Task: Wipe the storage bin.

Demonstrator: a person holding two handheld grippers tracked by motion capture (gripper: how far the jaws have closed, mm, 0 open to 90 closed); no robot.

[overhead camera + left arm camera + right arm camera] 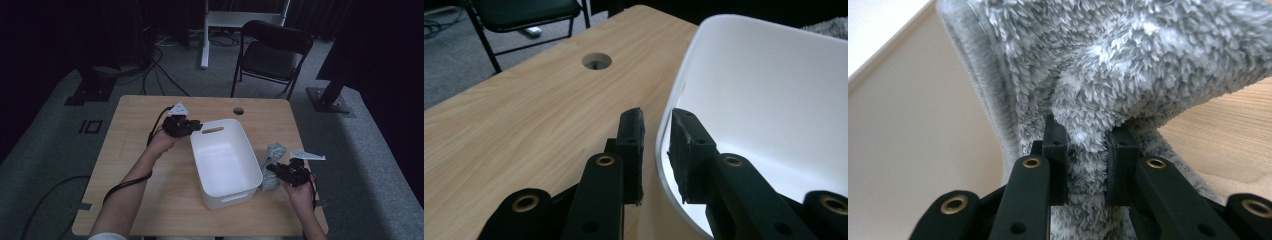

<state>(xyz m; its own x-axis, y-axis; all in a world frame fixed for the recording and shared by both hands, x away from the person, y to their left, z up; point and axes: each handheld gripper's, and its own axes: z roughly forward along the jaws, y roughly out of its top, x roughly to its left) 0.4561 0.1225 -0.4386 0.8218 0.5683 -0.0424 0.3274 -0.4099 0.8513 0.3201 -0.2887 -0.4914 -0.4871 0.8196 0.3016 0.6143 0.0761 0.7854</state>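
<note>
1. The wooden worktop [130,165] carries a white bin [225,162] at its middle; I can read no label or writing on it.
2. My left claw [656,145] straddles the bin's rim, jaws narrowly parted, one jaw on each side of the wall.
3. My right claw [1087,145] pinches a fluffy grey cloth [1128,65] just beside the bin's outer wall.

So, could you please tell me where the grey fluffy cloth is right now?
In the high view the grey fluffy cloth lies on the table's right side, against the white bin's right wall, pinched in the right tongs.
</note>
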